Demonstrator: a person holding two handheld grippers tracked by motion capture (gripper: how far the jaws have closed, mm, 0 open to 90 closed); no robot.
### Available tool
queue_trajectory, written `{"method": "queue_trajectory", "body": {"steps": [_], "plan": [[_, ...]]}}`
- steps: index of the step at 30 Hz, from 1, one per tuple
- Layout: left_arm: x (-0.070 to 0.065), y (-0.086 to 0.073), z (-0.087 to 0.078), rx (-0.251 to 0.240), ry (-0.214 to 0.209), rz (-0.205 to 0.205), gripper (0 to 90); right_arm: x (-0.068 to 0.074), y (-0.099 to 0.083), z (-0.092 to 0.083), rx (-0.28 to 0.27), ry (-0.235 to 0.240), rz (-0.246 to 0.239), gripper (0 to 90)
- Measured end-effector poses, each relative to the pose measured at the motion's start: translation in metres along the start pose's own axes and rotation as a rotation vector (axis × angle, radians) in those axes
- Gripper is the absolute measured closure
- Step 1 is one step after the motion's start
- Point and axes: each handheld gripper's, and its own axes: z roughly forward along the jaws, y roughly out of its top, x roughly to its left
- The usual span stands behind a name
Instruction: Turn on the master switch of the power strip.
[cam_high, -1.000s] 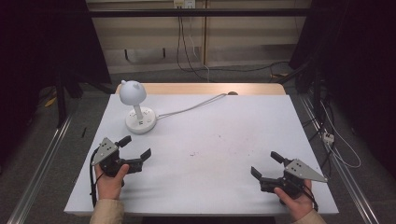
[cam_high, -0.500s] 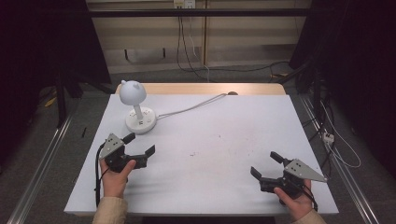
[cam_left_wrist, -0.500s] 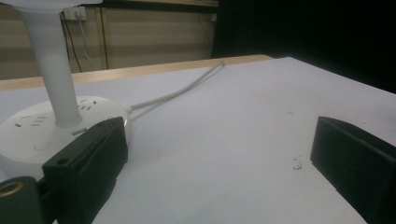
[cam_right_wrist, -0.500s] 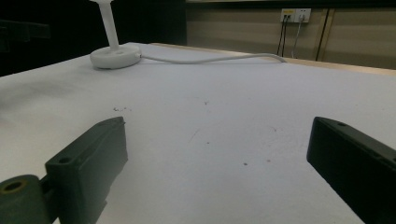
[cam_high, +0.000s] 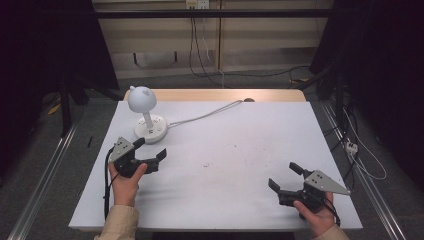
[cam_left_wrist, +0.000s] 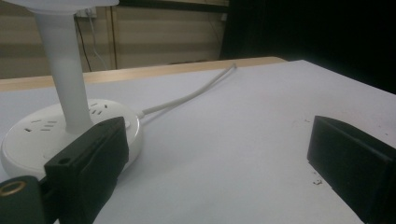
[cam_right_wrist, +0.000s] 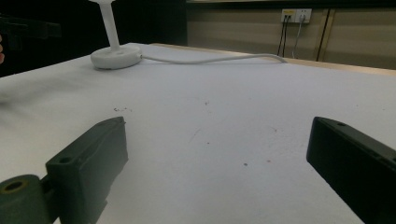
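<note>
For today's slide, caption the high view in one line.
Two open tools, left and right, over a white table beside a lamp.

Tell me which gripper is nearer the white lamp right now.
Left. The left gripper sits just in front of the lamp base, jaws open. The right gripper is far across the table, near its front right corner.

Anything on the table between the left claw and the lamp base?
Nothing: in the left gripper view, bare white table runs from the open left claw to the lamp base, which one jaw already overlaps.
</note>
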Motion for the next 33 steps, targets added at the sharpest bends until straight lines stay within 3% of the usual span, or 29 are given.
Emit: {"method": "queue_trajectory", "body": {"steps": [11, 33], "plan": [[0.001, 0.004, 0.014, 0.041, 0.01, 0.013, 5.7, -0.001, 0.0, 0.0, 0.002, 0.008, -0.004, 5.3], [0.003, 0.009, 0.037, 0.061, 0.01, 0.0, 5.8, 0.0, 0.001, 0.0, -0.001, 0.012, -0.004, 5.4]]}}
